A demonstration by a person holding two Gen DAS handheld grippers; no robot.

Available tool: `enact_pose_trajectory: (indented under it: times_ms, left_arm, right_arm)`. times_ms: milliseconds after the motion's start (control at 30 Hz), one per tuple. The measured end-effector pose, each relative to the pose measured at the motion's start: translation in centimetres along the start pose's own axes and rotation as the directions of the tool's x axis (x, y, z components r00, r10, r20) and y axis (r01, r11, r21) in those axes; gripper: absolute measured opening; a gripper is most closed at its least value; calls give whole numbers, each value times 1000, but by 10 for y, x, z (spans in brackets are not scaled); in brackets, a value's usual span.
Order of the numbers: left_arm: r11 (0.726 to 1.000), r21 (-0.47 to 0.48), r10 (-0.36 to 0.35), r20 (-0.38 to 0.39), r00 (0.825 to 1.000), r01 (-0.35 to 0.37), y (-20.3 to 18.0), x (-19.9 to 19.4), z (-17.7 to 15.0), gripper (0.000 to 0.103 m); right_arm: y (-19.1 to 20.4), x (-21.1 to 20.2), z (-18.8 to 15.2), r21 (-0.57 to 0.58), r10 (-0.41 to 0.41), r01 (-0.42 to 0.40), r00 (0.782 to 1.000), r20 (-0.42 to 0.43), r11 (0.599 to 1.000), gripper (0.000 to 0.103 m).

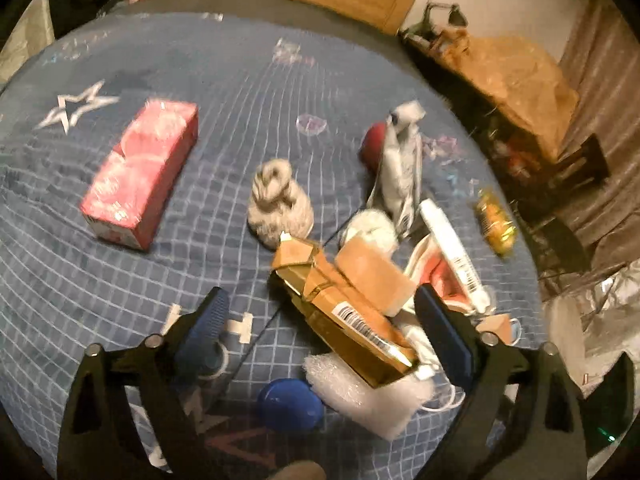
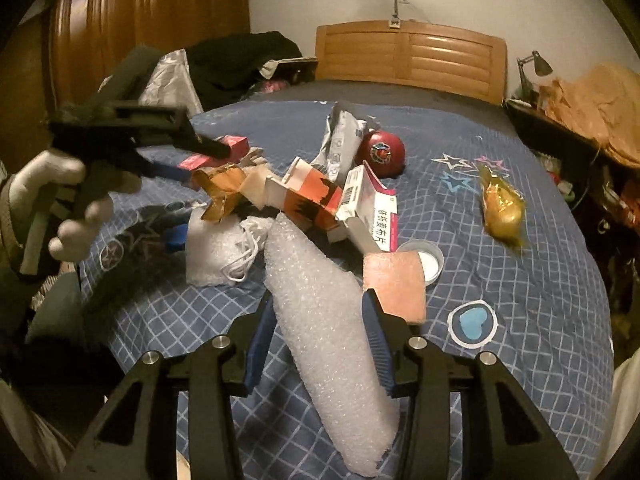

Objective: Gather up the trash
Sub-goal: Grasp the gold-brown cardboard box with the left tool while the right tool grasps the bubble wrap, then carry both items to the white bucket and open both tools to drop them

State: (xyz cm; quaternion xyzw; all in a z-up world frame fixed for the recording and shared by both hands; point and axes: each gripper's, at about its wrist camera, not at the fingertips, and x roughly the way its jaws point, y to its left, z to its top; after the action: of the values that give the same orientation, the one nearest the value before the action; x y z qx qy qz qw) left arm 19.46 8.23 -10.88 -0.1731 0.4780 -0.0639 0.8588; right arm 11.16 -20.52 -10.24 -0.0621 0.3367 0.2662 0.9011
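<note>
I am working over a blue checked quilt (image 2: 520,280) printed with stars, on a bed with a slatted wooden headboard (image 2: 412,56). My right gripper (image 2: 318,320) is clamping a long white roll of bubble foam (image 2: 328,340); both blue pads are pressing its sides, and the roll is running from between my fingers up toward the heap of rubbish. My left gripper (image 1: 320,320) is standing wide, its blue pads either side of a crushed brown and gold cardboard carton with a barcode label (image 1: 344,312); I cannot tell whether either pad is touching it. In the right view, a white-gloved hand (image 2: 60,208) is carrying that left tool over the heap.

The trash is lying mostly in one cluster at the quilt's middle: the carton, an orange and white printed box (image 2: 316,196), a white medicine box with pink edging (image 2: 372,208), a pink sponge-like block (image 2: 396,280) just beside my right finger, a white shallow round cup (image 2: 428,264) behind it, and a grey and white crumpled plastic pouch (image 2: 340,136) leaning on a dark red ball (image 2: 380,152). Well apart are lying a gold foil wrapper (image 2: 500,204) to the right, a pink rectangular tissue box (image 1: 140,172) to the left, and a grey knotted cloth bundle (image 1: 276,204) between. A blue round lid (image 1: 290,406) is sitting near my left fingers.
</note>
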Motion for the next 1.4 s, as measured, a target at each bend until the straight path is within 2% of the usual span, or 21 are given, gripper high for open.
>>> enact_pose_trajectory:
  times_ms: [33, 67, 100, 133, 200, 333, 400, 600, 700, 800, 900, 1000, 1133, 1233, 1400]
  left_arm:
    - [1000, -3, 0, -16, 1000, 0, 2, 4, -1, 67]
    - [1000, -3, -10, -35, 999, 10, 1, 10, -4, 61]
    - [1000, -2, -27, -37, 999, 26, 0, 11, -6, 48]
    - [998, -2, -63, -29, 998, 63, 0, 10, -8, 40]
    - [997, 23, -76, 2, 997, 76, -3, 3, -10, 31]
    - [995, 94, -45, 83, 996, 37, -15, -17, -12, 16]
    - [994, 110, -30, 116, 993, 17, -19, -27, -12, 11]
    - [988, 145, 15, 202, 979, -46, -25, -49, -10, 11]
    - [985, 161, 25, 259, 966, -69, -32, -65, -12, 11]
    - [977, 201, 6, 311, 950, -72, -48, -82, -18, 11]
    - [960, 276, -49, 356, 933, -55, -80, -96, -24, 11]
    - [934, 358, -124, 371, 920, -18, -114, -103, -33, 11]
    - [895, 444, -201, 350, 915, 27, -156, -98, -40, 11]
    - [855, 515, -258, 321, 911, 61, -193, -93, -50, 11]
    - [765, 631, -356, 248, 901, 128, -267, -79, -69, 11]
  right_arm:
    - [-1, 0, 0, -1, -2, 2, 1000, 2, 1000, 45]
    - [0, -1, 0, -1, -6, 6, 1000, 5, 1000, 45]
    - [-1, -1, 0, 5, -5, 5, 1000, 8, 1000, 44]
    - [-1, -2, -1, 8, -5, 5, 1000, 10, 1000, 44]
    - [-1, -4, 0, 15, -9, 8, 1000, 20, 1000, 43]
    - [1, -13, 5, 13, -18, 18, 998, 53, 1000, 42]
    - [1, -17, 7, 15, -24, 23, 997, 68, 1000, 42]
    - [1, -29, 16, 33, -45, 41, 992, 119, 999, 40]
    - [-1, -43, 20, 60, -64, 55, 985, 159, 997, 39]
    - [-7, -60, 25, 102, -105, 86, 973, 204, 991, 39]
    - [-15, -83, 31, 144, -152, 119, 957, 248, 982, 39]
    - [-21, -108, 34, 173, -210, 166, 935, 285, 971, 39]
    - [-39, -144, 34, 229, -295, 231, 906, 305, 946, 39]
    - [-55, -174, 28, 265, -372, 297, 877, 305, 917, 39]
    - [-93, -225, 6, 337, -496, 401, 824, 274, 852, 39]
